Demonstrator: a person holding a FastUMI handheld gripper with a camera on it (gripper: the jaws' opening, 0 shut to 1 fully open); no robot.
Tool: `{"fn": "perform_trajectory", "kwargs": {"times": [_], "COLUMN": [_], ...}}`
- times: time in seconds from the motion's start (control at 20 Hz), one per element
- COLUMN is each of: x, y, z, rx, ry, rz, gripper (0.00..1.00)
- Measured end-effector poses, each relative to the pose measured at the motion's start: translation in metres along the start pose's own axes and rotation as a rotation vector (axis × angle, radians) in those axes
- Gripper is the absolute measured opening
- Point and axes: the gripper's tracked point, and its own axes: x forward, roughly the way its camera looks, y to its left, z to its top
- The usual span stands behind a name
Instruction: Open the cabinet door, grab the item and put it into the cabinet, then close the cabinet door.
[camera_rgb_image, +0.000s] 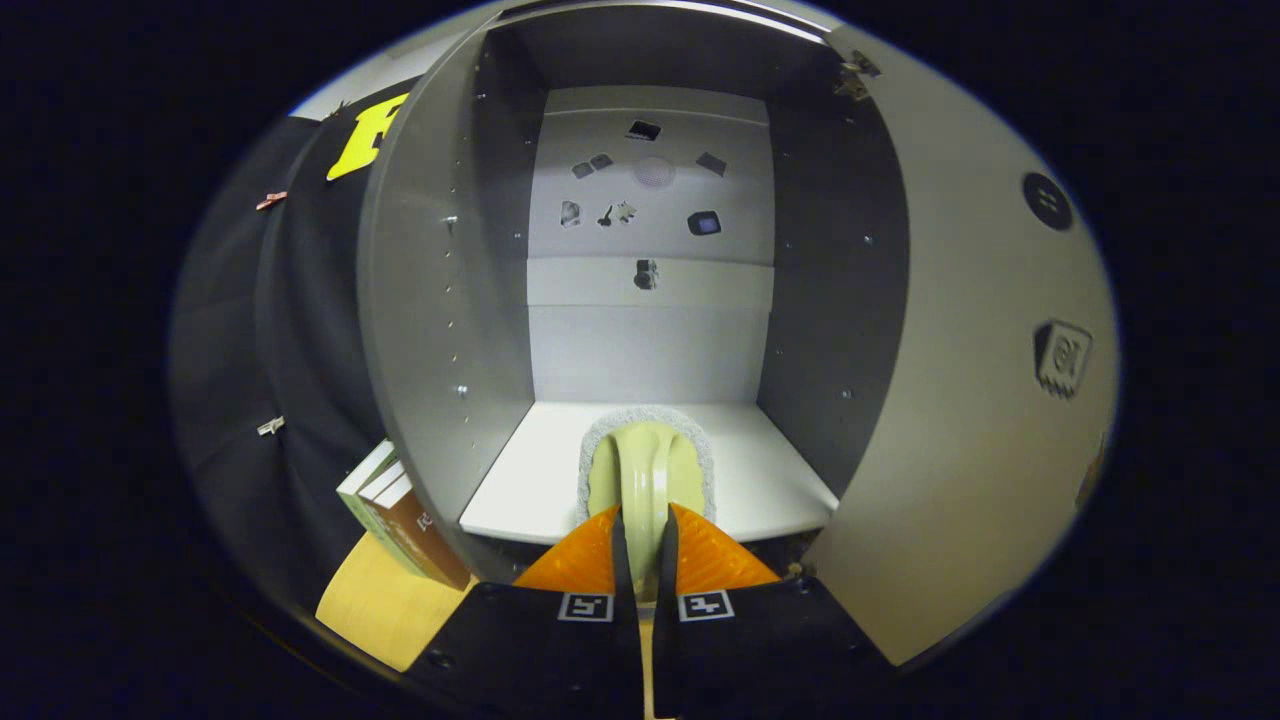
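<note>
Here the gripper (640, 545) clamps the pale green brush (645, 470), its grey fuzzy rim resting on the open cabinet's shelf (520, 490).

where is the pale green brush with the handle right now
In the gripper view, the pale green handled brush sits clamped between the gripper fingers, its head over the white cabinet shelf.

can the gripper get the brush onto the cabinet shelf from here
Probably yes: the door is swung wide, the white shelf is bare, and the gripper has its fingers shut on the brush handle, just above the shelf's front.
</note>
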Motion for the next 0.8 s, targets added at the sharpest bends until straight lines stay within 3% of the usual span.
{"fn": "perform_trajectory", "kwargs": {"times": [0.3, 0.55, 0.8], "x": [0.084, 0.127, 0.156], "y": [0.003, -0.007, -0.001], "z": [0.014, -0.015, -0.003], "rx": [0.016, 0.04, 0.043], "ry": [0.107, 0.299, 0.277], "rz": [-0.017, -0.051, -0.028], "gripper": [0.08, 0.08, 0.18]}}
